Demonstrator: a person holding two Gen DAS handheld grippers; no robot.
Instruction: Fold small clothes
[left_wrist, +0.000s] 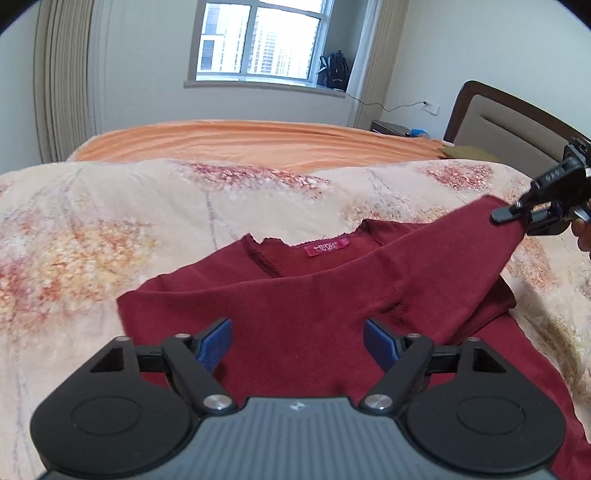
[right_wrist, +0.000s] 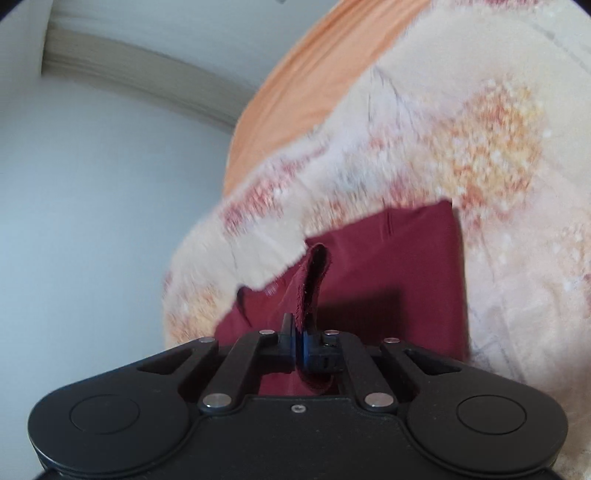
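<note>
A small dark red top (left_wrist: 295, 306) lies on a floral quilt (left_wrist: 110, 229), neckline and pink label (left_wrist: 327, 247) facing away. My left gripper (left_wrist: 297, 339) hovers open over the top's middle, blue pads (left_wrist: 216, 341) wide apart with nothing between them. My right gripper (left_wrist: 511, 218) is at the right edge of the left wrist view, shut on the end of the sleeve (left_wrist: 476, 229), which it holds lifted and stretched out to the right. In the right wrist view the same gripper (right_wrist: 299, 341) pinches the red sleeve cuff (right_wrist: 314, 280), which stands up between the pads.
An orange sheet (left_wrist: 258, 142) covers the far part of the bed. A padded headboard (left_wrist: 517, 125) stands at the right, with a nightstand (left_wrist: 391, 127) beside it. A window (left_wrist: 258, 37), a black bag (left_wrist: 334, 70) on the sill and curtains (left_wrist: 62, 81) line the far wall.
</note>
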